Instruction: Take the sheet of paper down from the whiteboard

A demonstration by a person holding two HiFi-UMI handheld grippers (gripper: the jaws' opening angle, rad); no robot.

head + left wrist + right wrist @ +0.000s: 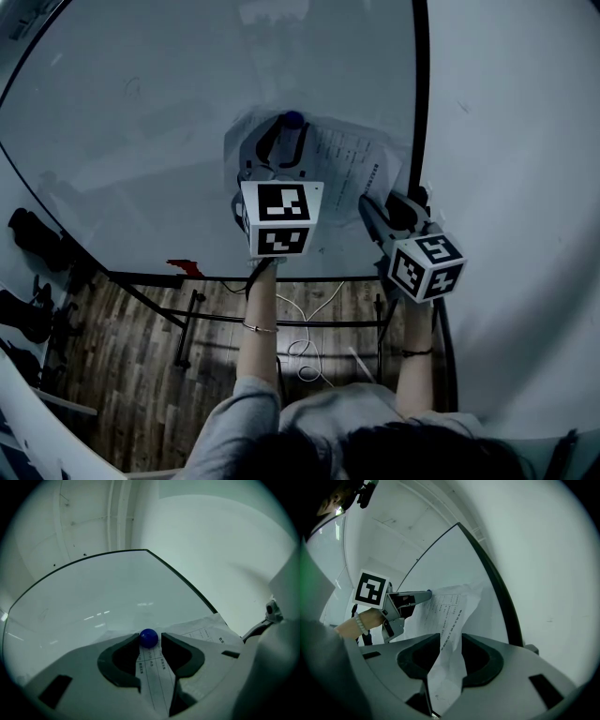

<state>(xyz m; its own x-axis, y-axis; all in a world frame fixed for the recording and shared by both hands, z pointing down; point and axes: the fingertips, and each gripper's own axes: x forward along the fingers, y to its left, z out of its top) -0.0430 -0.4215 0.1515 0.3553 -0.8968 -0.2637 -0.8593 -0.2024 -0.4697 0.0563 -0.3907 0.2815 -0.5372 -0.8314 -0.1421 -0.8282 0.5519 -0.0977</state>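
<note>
A printed sheet of paper point(352, 155) hangs crumpled on the whiteboard point(141, 112), with a blue ball magnet point(293, 119) at its top left corner. My left gripper point(286, 133) reaches up to that magnet. In the left gripper view the magnet point(148, 638) sits between the tips of the left gripper point(151, 645), whose jaws stand wide, with a sliver of gap on the right. My right gripper point(451, 641) is open, and the sheet's point(450, 606) loose lower edge runs through the gap unpinched.
The whiteboard's black frame point(499, 602) runs close along the sheet's right side, with a white wall point(516, 141) beyond it. Below the board are its metal stand point(187, 323), a white cable point(305, 352) on the wooden floor, and a red item point(185, 268).
</note>
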